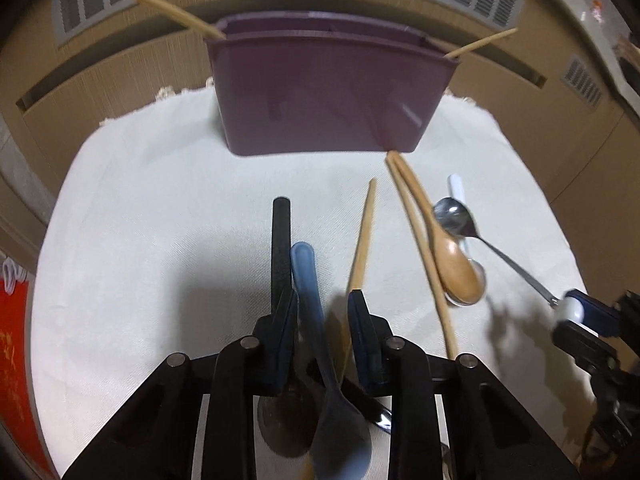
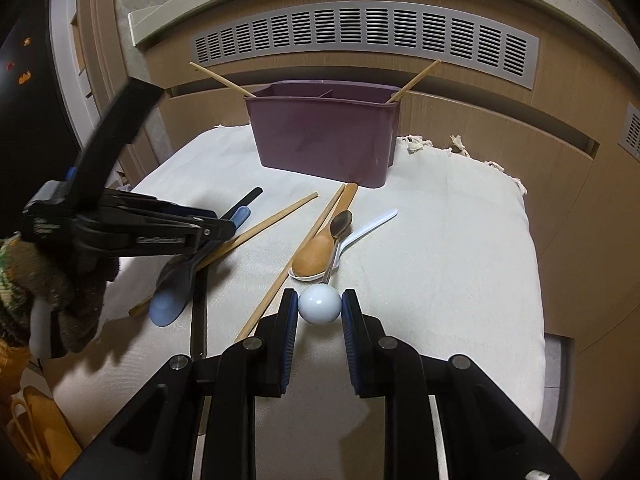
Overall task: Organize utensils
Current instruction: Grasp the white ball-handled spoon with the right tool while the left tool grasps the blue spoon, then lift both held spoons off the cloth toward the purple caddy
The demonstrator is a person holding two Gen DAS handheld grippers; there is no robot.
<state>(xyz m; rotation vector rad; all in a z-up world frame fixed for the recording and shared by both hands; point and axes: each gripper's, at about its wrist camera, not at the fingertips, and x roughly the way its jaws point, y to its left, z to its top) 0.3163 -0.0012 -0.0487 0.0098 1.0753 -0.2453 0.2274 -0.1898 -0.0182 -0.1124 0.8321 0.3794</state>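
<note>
A purple utensil caddy (image 1: 328,92) (image 2: 324,136) stands at the back of the white cloth with a chopstick (image 1: 160,4) leaning out at each end. My left gripper (image 1: 322,300) (image 2: 228,226) straddles a light blue spoon (image 1: 316,320) (image 2: 168,304) and a black-handled utensil (image 1: 280,240); its jaws stand apart. My right gripper (image 2: 319,304) (image 1: 576,314) is shut on the white ball end (image 2: 319,303) of a metal spoon (image 1: 456,216) (image 2: 340,226). A wooden spoon (image 1: 452,256) (image 2: 320,248), a white spoon (image 2: 368,226) and loose chopsticks (image 1: 362,244) (image 2: 280,268) lie between.
The white cloth (image 1: 160,200) (image 2: 440,240) covers a raised pad with fringed back edges. Beige cabinet fronts and a grey vent grille (image 2: 360,36) stand behind the caddy. A red item (image 1: 14,340) lies at the left edge.
</note>
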